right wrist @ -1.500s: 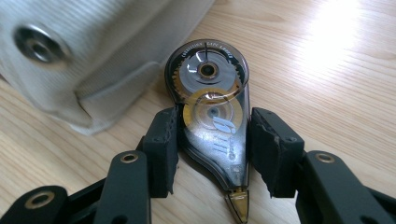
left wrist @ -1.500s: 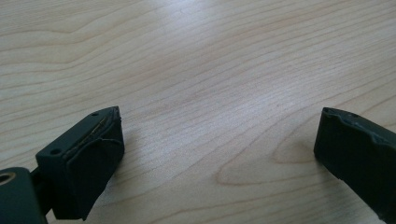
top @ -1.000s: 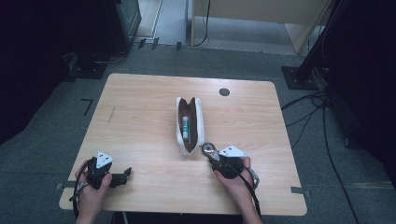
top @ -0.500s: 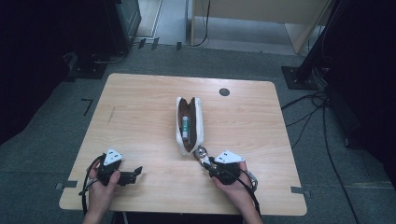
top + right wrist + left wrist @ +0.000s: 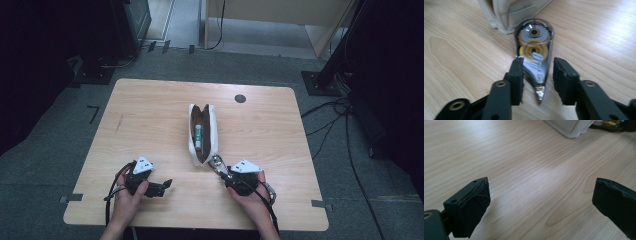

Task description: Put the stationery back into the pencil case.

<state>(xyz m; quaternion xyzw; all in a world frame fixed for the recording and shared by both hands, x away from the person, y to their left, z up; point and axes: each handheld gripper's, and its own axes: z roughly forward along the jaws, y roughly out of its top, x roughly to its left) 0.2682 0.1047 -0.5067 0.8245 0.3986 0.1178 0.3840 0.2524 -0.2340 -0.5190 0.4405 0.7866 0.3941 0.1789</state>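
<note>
Black right tongs astride correction-tape dispenser

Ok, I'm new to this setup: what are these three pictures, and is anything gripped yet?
A person holds a two-jaw hand gripper in each hand at a wooden table. The high view looks down from above. Each of the other two views rides on one gripper, looking along its black jaws. An open pencil case lies mid-table. The left gripper is open over bare wood. The right gripper straddles a correction tape dispenser beside the case, its jaws not yet closed on it.
</note>
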